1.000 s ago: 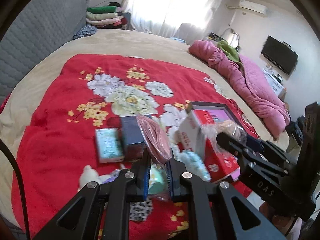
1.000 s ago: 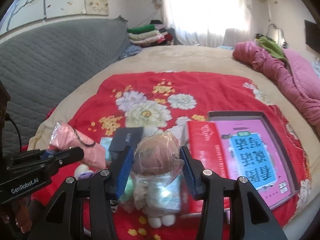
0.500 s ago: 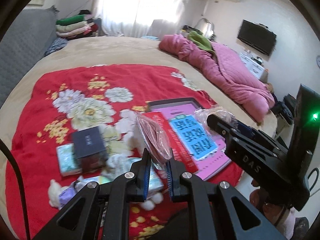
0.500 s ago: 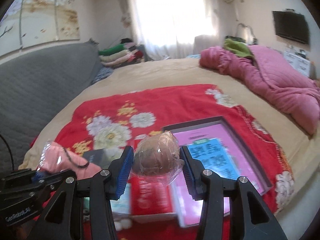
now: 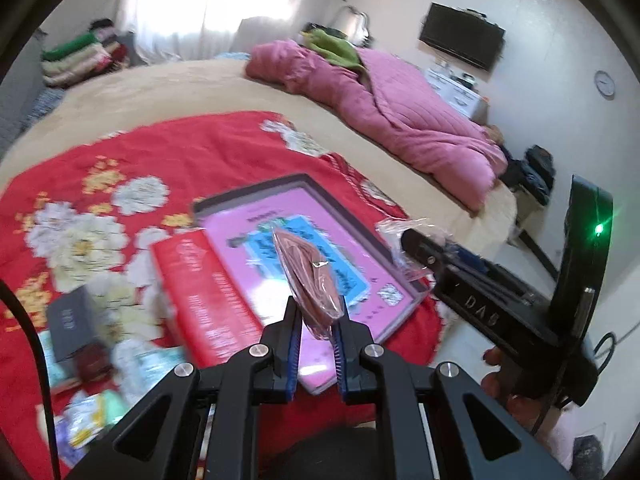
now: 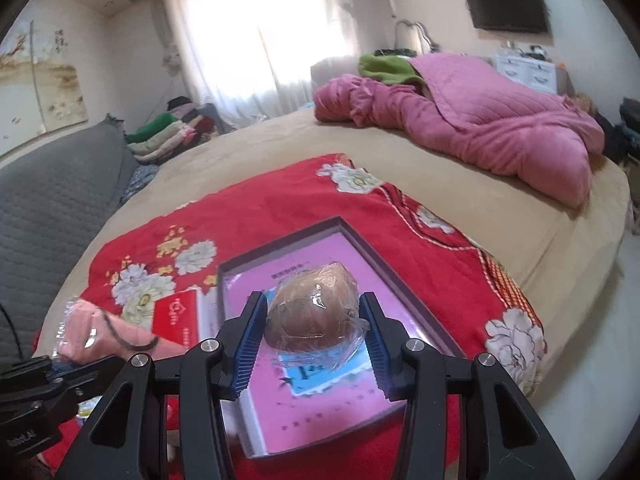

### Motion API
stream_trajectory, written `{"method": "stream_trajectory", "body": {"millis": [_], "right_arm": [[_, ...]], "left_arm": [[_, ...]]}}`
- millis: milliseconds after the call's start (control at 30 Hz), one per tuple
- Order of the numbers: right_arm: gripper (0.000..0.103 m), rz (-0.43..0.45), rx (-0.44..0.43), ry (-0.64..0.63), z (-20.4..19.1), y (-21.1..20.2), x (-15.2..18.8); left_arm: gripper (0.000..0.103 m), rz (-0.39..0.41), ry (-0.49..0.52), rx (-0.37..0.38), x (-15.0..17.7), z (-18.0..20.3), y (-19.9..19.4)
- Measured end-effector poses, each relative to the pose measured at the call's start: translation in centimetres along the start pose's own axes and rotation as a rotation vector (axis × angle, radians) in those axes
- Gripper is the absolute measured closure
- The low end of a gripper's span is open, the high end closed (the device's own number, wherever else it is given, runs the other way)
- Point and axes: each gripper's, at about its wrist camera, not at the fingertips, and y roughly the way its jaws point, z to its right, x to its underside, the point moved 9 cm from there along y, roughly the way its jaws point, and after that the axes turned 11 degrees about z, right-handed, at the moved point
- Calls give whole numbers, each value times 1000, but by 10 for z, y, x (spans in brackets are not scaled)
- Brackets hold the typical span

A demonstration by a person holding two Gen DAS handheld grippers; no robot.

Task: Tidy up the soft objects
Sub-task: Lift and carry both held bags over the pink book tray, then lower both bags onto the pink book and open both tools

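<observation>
I had left gripper pinching the pink bagged item thinly, right gripper clamped on the wrapped plush; slick film risked slipping over the open box.

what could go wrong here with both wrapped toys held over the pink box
1. The left tool pinches only the lower edge of the flat pink wrapped item; slick film could slide out.
2. The right tool squeezes the round wrapped plush through crinkled plastic, so it may twist or pop free.
3. Both hang above the open pink box close together, so they could collide when lowered.
</observation>
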Motion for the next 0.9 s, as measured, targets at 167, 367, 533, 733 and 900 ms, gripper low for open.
{"method": "stream_trajectory", "body": {"millis": [167, 367, 533, 733, 900], "right_arm": [[54, -34, 25, 25, 16, 12, 10], [54, -80, 37, 35, 28, 24, 23], [54, -115, 50, 42, 36, 34, 35], [54, -158, 62, 55, 43, 47, 50], [54, -193, 70, 43, 44, 56, 63]], "left_arm": [[88, -74, 6, 61, 8, 16, 33], [88, -171, 44, 79, 27, 28, 63], [88, -252, 56, 76, 43, 29, 85], [87, -295, 98, 20, 53, 26, 97], [87, -329, 142, -29, 60, 22, 101]]}}
